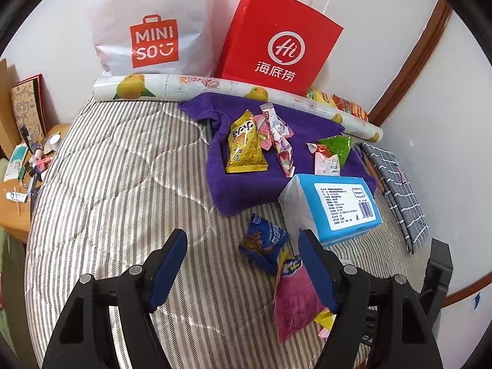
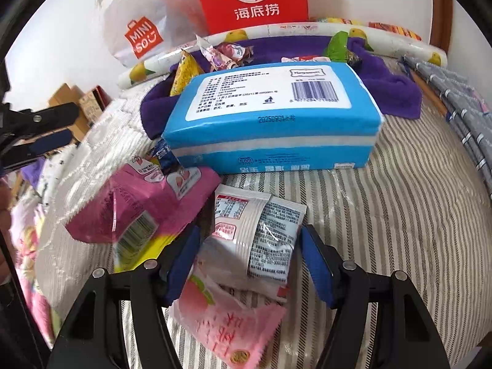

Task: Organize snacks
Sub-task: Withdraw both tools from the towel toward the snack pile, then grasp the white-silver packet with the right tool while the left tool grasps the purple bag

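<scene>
I have the right gripper (image 2: 249, 258) low over the striped bedspread (image 2: 384, 230), jaws apart, straddling a white snack packet (image 2: 261, 230); can't tell whether the pads touch it. Pale pink peach packet (image 2: 227, 316) lies under it, nearer me. Magenta snack bag (image 2: 138, 206) sits just left of the fingers. Blue tissue pack (image 2: 276, 113) straight ahead, purple towel (image 2: 390, 92) beyond. Left gripper (image 1: 243, 264) released, nothing between the fingers. Blue cookie packet (image 1: 264, 243) just ahead. Further out, the yellow snack bag (image 1: 244, 147) lies on the towel; red paper bag (image 1: 276, 40) stands against the wall.
</scene>
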Action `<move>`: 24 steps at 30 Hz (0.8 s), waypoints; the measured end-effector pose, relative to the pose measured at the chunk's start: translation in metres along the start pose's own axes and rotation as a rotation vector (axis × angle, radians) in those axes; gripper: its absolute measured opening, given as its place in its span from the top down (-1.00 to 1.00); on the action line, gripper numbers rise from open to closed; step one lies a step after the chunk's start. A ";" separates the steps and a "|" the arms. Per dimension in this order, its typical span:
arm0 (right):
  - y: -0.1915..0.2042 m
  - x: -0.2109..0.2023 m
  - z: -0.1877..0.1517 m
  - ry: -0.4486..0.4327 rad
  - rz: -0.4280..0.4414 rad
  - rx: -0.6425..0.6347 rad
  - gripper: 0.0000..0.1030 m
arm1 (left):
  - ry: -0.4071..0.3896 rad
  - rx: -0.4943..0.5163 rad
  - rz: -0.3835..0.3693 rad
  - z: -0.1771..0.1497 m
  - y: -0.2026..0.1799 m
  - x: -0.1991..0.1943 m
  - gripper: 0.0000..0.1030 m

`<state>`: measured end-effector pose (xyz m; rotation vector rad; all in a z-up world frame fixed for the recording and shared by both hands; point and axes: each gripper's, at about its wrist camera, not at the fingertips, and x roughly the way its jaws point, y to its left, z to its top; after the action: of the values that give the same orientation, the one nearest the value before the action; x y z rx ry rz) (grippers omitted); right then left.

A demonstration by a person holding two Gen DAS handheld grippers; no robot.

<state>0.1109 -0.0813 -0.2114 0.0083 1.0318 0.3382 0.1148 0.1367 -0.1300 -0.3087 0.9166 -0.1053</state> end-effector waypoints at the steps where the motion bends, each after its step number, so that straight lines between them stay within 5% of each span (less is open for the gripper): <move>1: 0.003 0.002 0.001 -0.003 -0.018 -0.012 -0.32 | 0.000 -0.003 0.000 -0.001 0.001 -0.001 -0.42; 7: 0.000 -0.001 0.002 -0.031 -0.064 -0.043 -0.08 | 0.007 0.005 -0.035 -0.011 -0.001 -0.002 -0.42; 16: -0.058 -0.040 0.002 -0.112 -0.121 0.062 -0.08 | 0.084 0.088 -0.173 -0.027 -0.041 0.019 -0.46; 24: -0.096 -0.044 -0.013 -0.102 -0.137 0.128 -0.08 | 0.186 0.138 -0.110 -0.050 -0.064 0.051 -0.47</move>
<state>0.1055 -0.1867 -0.1975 0.0690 0.9459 0.1454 0.1091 0.0533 -0.1780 -0.2228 1.0711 -0.3016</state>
